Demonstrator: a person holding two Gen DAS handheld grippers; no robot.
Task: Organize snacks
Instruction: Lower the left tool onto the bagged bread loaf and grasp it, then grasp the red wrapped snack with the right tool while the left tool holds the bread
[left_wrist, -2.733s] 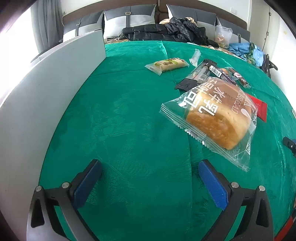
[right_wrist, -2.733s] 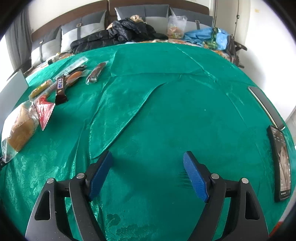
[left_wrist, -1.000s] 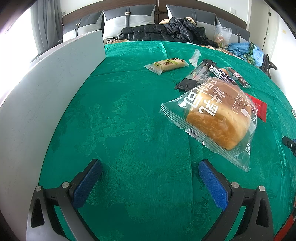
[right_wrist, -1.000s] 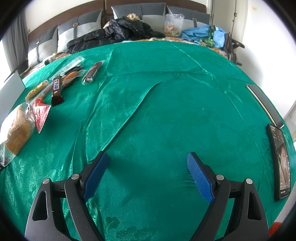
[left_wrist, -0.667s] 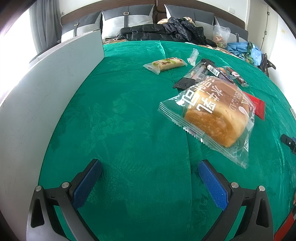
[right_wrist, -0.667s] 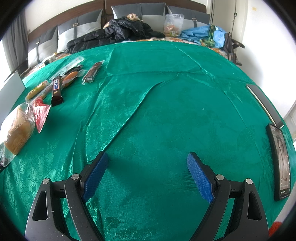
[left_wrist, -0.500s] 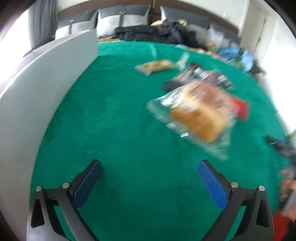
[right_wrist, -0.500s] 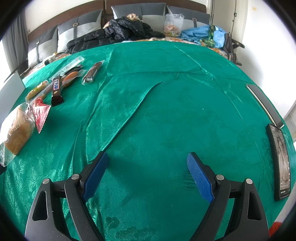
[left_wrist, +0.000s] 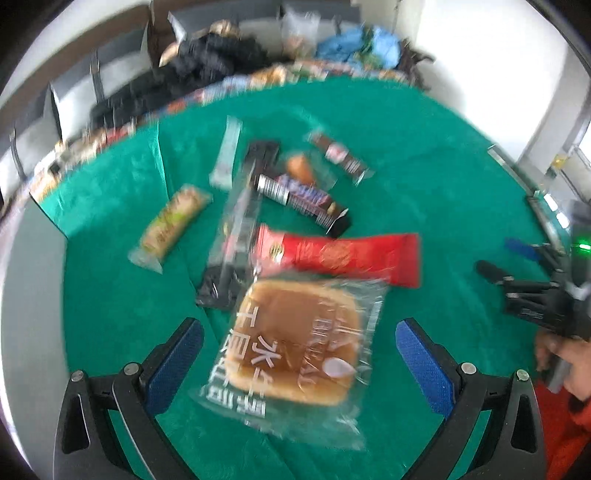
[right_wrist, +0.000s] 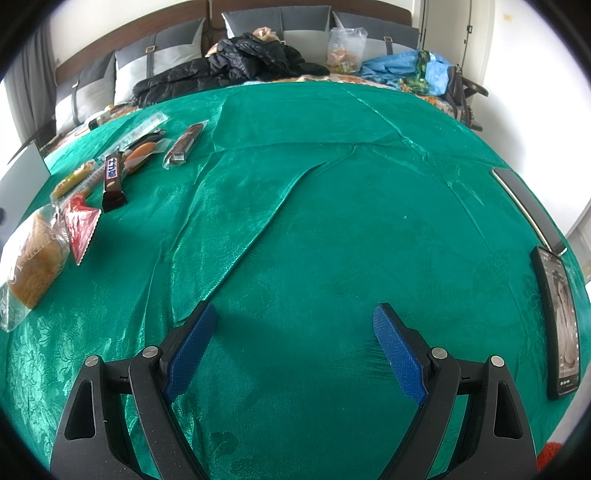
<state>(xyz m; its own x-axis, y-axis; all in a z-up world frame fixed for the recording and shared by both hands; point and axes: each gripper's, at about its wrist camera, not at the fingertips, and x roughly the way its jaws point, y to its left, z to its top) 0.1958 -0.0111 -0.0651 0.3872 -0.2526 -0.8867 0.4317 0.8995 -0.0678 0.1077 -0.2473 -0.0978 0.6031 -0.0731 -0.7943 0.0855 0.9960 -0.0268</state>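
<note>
A bagged bread loaf (left_wrist: 295, 347) lies on the green tablecloth (left_wrist: 424, 177), between the open jaws of my left gripper (left_wrist: 299, 350), which hovers above it. Behind it lie a red packet (left_wrist: 340, 254), a dark chocolate bar (left_wrist: 303, 199), a long black-and-clear packet (left_wrist: 232, 243), a small cake roll (left_wrist: 171, 221), a sausage packet (left_wrist: 303, 170) and a brown bar (left_wrist: 340, 153). My right gripper (right_wrist: 291, 343) is open and empty over bare cloth. The loaf (right_wrist: 33, 258), the red packet (right_wrist: 79, 225) and the chocolate bar (right_wrist: 112, 177) show at its left.
A white board (left_wrist: 26, 295) stands along the table's left side. Two phones (right_wrist: 557, 317) lie at the right edge. The right gripper (left_wrist: 535, 295) shows at the right of the left wrist view. A sofa with a black jacket (right_wrist: 240, 62) and bags stands behind.
My left gripper has swung right and forward over the bread loaf, which now lies between its jaws; the view is blurred by motion. The right gripper has stayed still.
</note>
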